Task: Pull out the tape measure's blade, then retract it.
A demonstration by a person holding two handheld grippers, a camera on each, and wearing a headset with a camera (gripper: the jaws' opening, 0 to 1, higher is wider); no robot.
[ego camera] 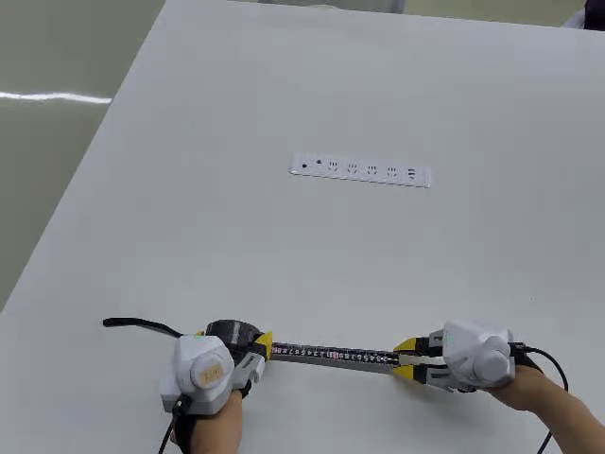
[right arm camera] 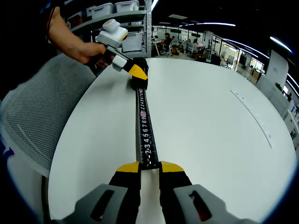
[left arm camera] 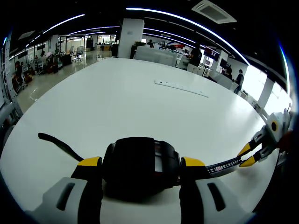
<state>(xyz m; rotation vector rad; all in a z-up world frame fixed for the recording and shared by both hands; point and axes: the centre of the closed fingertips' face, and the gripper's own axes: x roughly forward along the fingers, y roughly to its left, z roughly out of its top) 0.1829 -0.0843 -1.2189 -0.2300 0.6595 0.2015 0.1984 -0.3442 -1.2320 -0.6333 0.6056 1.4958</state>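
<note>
right gripper [right arm camera: 149,168] pinching blade [right arm camera: 144,126], numerals 2 to 9

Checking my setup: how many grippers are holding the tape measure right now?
2. The left gripper clamps the black case; the right gripper pinches the end of the pulled-out blade.

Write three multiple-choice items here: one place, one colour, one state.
1. The long white power strip lies: A) on the white table, apart; B) under the blade; C) in a gripper.
2. The jaw tips are: A) red; B) yellow; C) green.
3. The black tape measure's numbered blade is: A) retracted; B) stretched between left gripper and right gripper; C) snapped off.
Key: A, it lies alone up the table; B, all tips show yellow; B, right pinches its end, left clamps the case.
</note>
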